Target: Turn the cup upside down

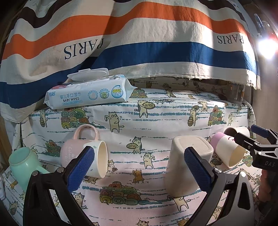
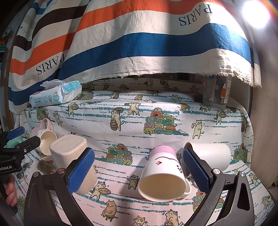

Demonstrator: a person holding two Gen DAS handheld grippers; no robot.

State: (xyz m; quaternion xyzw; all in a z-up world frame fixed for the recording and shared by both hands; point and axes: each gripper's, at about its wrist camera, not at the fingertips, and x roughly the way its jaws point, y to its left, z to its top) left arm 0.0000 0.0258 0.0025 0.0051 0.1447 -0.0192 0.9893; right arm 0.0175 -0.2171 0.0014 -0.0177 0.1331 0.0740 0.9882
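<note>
Several cups are on a cat-print cloth. A beige square cup [image 1: 187, 161] stands upside down; it also shows in the right wrist view [image 2: 69, 153]. A pink-and-white mug [image 1: 81, 151] lies on its side, mouth to the right. A white cup with a pink base [image 2: 163, 175] lies on its side, mouth toward me, with a plain white cup [image 2: 212, 156] lying behind it. A mint green cup [image 1: 22, 165] is at the far left. My left gripper [image 1: 139, 168] is open and empty between the mug and the beige cup. My right gripper [image 2: 139, 172] is open and empty around the pink-based cup.
A pack of baby wipes [image 1: 88, 93] lies at the back left on the cloth. A striped "PARIS" cloth [image 1: 139, 43] hangs behind. A clear container [image 2: 215, 93] stands at the back right. A bright lamp [image 2: 255, 13] glares at the upper right.
</note>
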